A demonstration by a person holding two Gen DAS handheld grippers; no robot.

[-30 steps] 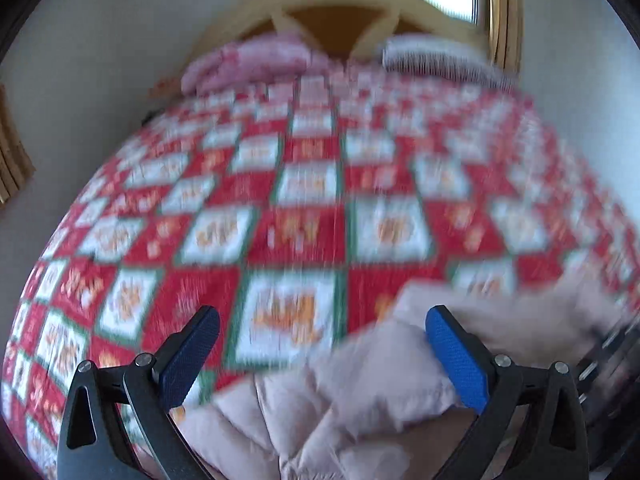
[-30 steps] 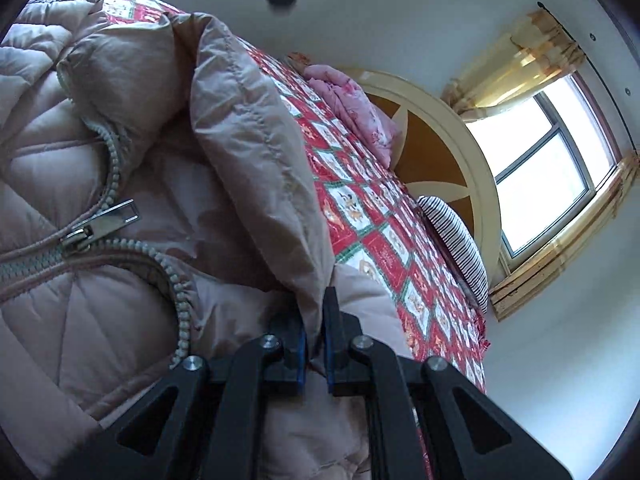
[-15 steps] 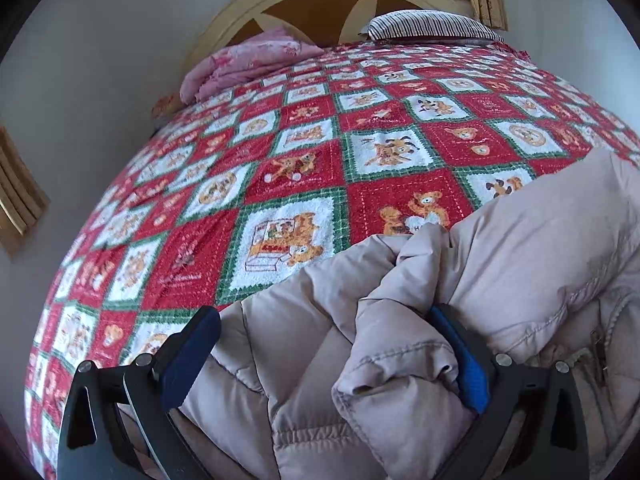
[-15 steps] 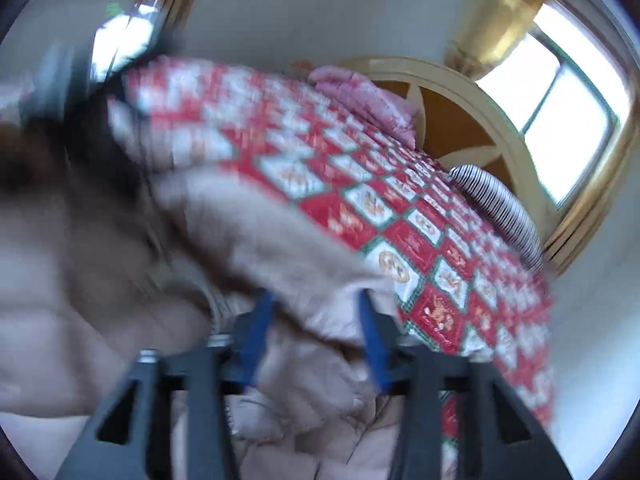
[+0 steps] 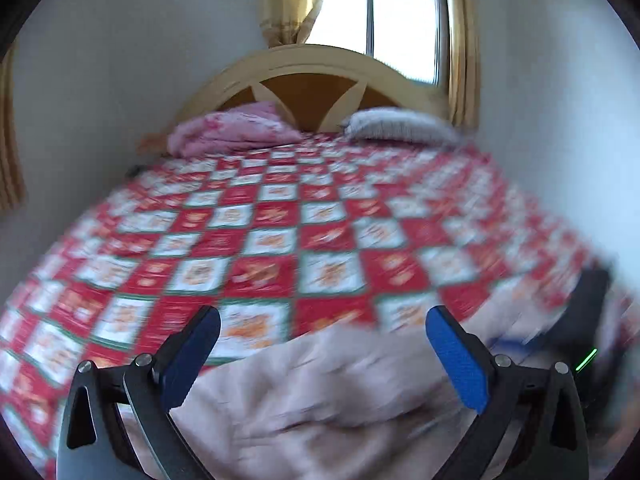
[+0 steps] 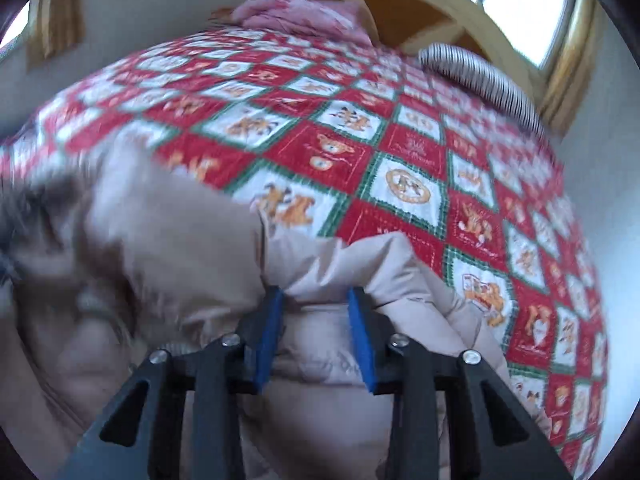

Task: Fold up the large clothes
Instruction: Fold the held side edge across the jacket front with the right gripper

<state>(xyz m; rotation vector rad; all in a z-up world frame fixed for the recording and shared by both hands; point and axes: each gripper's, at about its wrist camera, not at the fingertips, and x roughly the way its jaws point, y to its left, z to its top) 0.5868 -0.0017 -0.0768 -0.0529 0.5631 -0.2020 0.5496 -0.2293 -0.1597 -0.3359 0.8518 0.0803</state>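
Note:
A beige quilted puffer jacket point(image 5: 328, 392) lies on a red, white and green patchwork bedspread point(image 5: 280, 240). My left gripper point(image 5: 320, 344) is wide open and empty above the jacket's edge. In the right wrist view the jacket point(image 6: 168, 248) fills the lower left. My right gripper point(image 6: 316, 320) is partly open, and a fold of the jacket sits between its blue pads point(image 6: 360, 336). A dark blurred shape with a green light point(image 5: 588, 320) at the left view's right edge looks like the other gripper.
A pink folded blanket point(image 5: 228, 128) and a striped pillow point(image 5: 396, 126) lie by the arched wooden headboard point(image 5: 304, 84). A window with yellow curtains point(image 5: 400, 20) is behind it. White walls stand close on both sides of the bed.
My right gripper was shut on a jacket fold and has opened partway. My left gripper has lifted away from the jacket, staying open. Both views are swinging.

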